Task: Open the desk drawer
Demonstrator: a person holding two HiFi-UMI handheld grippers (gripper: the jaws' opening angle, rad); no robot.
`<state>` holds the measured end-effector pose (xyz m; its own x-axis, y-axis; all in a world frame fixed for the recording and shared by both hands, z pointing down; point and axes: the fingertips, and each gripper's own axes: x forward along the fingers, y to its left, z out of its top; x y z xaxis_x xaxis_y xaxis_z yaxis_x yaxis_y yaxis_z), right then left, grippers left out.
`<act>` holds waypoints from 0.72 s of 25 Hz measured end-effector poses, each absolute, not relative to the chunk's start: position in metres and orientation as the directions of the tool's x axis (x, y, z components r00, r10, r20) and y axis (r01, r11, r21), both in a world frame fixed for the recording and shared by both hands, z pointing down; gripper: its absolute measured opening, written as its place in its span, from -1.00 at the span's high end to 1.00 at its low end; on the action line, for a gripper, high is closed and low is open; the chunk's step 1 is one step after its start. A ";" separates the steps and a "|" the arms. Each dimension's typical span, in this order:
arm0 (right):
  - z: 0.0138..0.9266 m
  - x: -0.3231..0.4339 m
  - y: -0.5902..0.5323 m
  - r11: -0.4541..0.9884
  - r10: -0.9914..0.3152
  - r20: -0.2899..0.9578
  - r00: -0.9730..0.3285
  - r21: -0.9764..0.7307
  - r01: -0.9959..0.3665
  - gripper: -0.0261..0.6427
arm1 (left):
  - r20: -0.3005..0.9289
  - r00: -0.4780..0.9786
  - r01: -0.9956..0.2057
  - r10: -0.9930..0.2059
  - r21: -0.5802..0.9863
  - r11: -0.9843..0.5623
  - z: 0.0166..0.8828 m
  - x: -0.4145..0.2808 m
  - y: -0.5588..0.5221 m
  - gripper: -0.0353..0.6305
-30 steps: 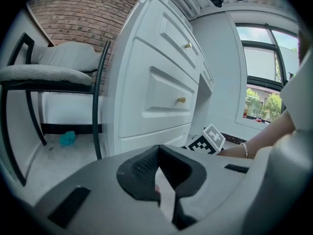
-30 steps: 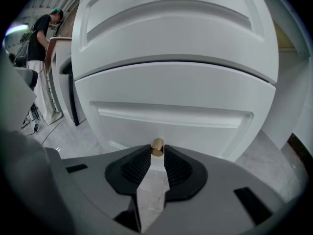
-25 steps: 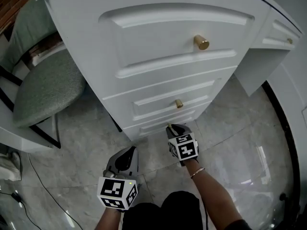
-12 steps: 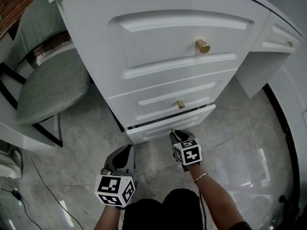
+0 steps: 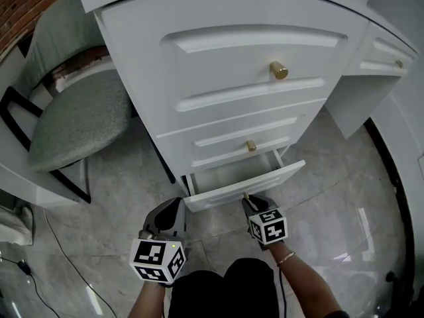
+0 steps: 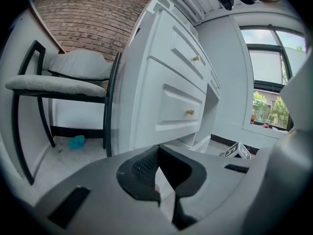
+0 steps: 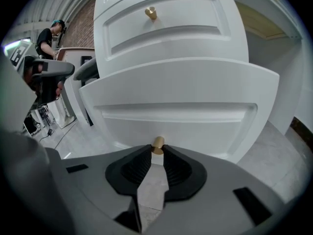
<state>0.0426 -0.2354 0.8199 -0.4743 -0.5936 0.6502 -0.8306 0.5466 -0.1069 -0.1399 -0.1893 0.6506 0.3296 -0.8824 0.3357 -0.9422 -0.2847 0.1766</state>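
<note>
Two tongs: right gripper (image 7: 156,152) is pinching the drawer knob (image 7: 157,144); left gripper (image 6: 157,150) is hanging shut, empty. Tugging crooked is risking a slip.

Head view: high above the left tool (image 5: 169,212) and right tool (image 5: 248,199), looking steeply down onto the drawer stack (image 5: 232,85) ahead of them. Left tool view: low, set back, facing the stack obliquely. Right tool view: close, facing the bottom drawer (image 7: 181,106), knob (image 7: 157,145) at its tips. All three share the stack.
</note>
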 end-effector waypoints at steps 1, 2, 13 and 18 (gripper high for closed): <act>0.820 0.044 -0.231 0.550 -0.589 0.653 -0.477 -0.109 -0.828 0.70 | 0.333 0.329 -0.942 -0.884 0.176 -0.285 0.649 -0.140 -0.189 0.87; 0.820 0.045 -0.228 0.551 -0.585 0.655 -0.478 -0.111 -0.827 0.70 | 0.331 0.330 -0.942 -0.884 0.176 -0.285 0.648 -0.139 -0.190 0.87; 0.819 0.060 -0.188 0.565 -0.561 0.666 -0.492 -0.125 -0.815 0.70 | 0.326 0.331 -0.942 -0.886 0.165 -0.292 0.639 -0.135 -0.192 0.87; 0.819 0.064 -0.177 0.552 -0.559 0.666 -0.494 -0.145 -0.821 0.70 | 0.333 0.336 -0.941 -0.881 0.162 -0.297 0.639 -0.129 -0.192 0.87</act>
